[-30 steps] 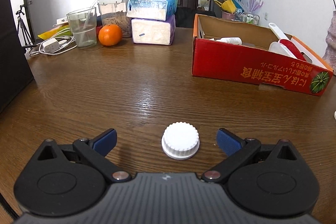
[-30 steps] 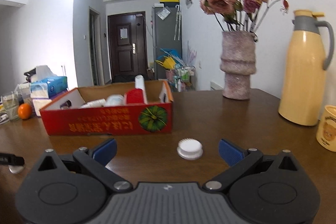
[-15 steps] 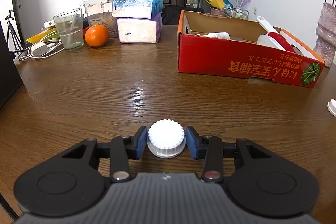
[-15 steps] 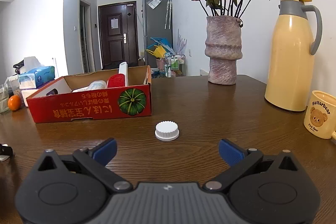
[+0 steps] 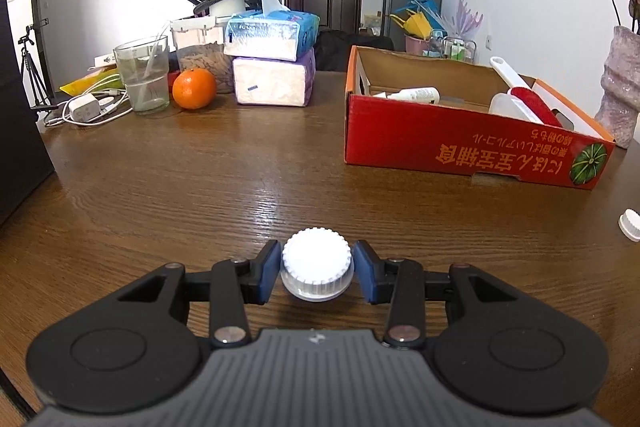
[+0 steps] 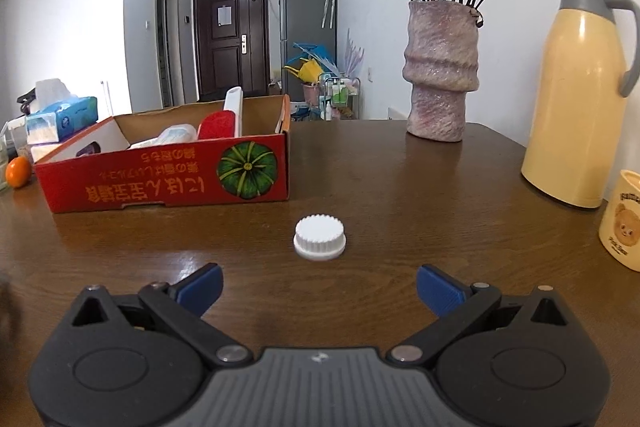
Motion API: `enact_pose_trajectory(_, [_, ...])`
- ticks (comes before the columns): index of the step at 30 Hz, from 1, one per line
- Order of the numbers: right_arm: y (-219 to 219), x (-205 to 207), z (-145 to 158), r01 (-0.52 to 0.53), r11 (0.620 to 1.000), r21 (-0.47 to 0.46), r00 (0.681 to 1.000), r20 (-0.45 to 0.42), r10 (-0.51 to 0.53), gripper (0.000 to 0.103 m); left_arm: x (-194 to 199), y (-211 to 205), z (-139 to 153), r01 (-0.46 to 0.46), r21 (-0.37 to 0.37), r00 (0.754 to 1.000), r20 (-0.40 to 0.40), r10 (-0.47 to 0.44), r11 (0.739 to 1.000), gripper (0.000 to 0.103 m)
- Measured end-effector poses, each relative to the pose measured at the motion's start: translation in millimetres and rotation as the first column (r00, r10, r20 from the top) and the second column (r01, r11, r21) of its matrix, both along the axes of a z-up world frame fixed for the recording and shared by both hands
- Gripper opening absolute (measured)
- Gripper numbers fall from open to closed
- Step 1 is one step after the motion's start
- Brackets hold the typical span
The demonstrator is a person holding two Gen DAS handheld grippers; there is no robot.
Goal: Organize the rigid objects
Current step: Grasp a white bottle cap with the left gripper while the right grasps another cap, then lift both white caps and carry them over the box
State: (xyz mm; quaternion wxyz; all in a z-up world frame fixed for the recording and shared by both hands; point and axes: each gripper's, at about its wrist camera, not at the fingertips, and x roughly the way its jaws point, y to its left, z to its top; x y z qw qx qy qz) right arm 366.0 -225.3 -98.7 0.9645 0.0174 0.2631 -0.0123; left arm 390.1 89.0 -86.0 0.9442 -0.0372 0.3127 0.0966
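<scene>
Left wrist view, grip: left gripper (image 5: 317, 270) has just been closing, and its blue pads (image 5: 267, 270) now press both ribbed sides of a white cap (image 5: 317, 267), clamped and apparently lifted slightly off the wooden table (image 5: 200, 179).
Left wrist view, why: a side-on pinch suits a squat round lid; the ridges give the pads something to bite.
Left wrist view, destination: red cardboard box (image 5: 460, 147) sits ahead to the right, open-topped, with a bottle and a red-and-white brush inside, the likely drop spot.
Left wrist view, neighbours: an orange (image 5: 194, 87) and a glass (image 5: 143, 79) are well apart at far left.
Right wrist view, grip: right gripper (image 6: 319, 287) stands wide open, holding nothing.
Right wrist view, target: second white cap (image 6: 319, 237) lies flat on the table, just ahead of the jaws and centred between them.
Right wrist view, why: lined up for a matching pinch, I'd judge.
Right wrist view, hazards: vase (image 6: 442, 71) and thermos (image 6: 576, 95) are well clear.
</scene>
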Motion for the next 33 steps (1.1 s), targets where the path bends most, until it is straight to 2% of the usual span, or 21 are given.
enact_pose_trajectory(2, [-2, 9, -1, 0.001, 1.000, -0.004, 1.000, -0.002, -0.001, 0.101, 0, 0, 1, -0.002, 0.004, 1.000, 0.005, 0.002, 1.000, 0.041])
enact_pose_trajectory(5, [-2, 26, -3, -0.010, 1.000, -0.005, 1.000, -0.030, 0.009, 0.094, 0, 0, 1, -0.003, 0.006, 1.000, 0.009, 0.003, 1.000, 0.041])
enact_pose_trajectory(7, [-2, 38, -5, 0.001, 1.000, -0.007, 0.999, -0.048, -0.001, 0.084, 0, 0, 1, -0.004, 0.006, 1.000, 0.011, 0.004, 1.000, 0.041])
enact_pose_trajectory(11, [-2, 63, -8, 0.016, 1.000, 0.003, 0.997, -0.077, -0.016, 0.077, 0, 0, 1, -0.005, 0.008, 1.000, 0.012, 0.005, 1.000, 0.041])
enact_pose_trajectory(15, [-4, 83, -14, 0.036, 0.999, 0.025, 0.991, -0.133, -0.032, 0.058, 1, 2, 1, -0.014, 0.007, 1.000, 0.011, 0.014, 1.000, 0.041])
enact_pose_trajectory(16, [-4, 84, -13, 0.040, 0.999, 0.022, 0.991, -0.127, -0.037, 0.044, 2, 2, 1, -0.016, 0.006, 1.000, 0.011, 0.016, 1.000, 0.041])
enact_pose_trajectory(17, [-3, 84, -13, 0.035, 0.999, 0.025, 0.992, -0.124, -0.032, 0.039, 2, 3, 1, -0.018, 0.005, 1.000, 0.011, 0.018, 1.000, 0.041])
enact_pose_trajectory(22, [-4, 75, -12, 0.031, 0.998, 0.053, 0.995, -0.101, -0.025, 0.039, 1, 4, 2, -0.022, 0.002, 1.000, 0.015, 0.022, 1.000, 0.041])
enact_pose_trajectory(26, [3, 63, -7, 0.014, 0.999, 0.035, 0.999, -0.039, -0.013, 0.039, 1, 4, 2, -0.022, 0.003, 1.000, 0.017, 0.022, 1.000, 0.041])
enact_pose_trajectory(33, [33, 40, 5, -0.069, 0.997, 0.027, 0.997, 0.035, 0.068, 0.039, -1, 2, 6, -0.028, 0.011, 0.999, 0.043, 0.028, 1.000, 0.041])
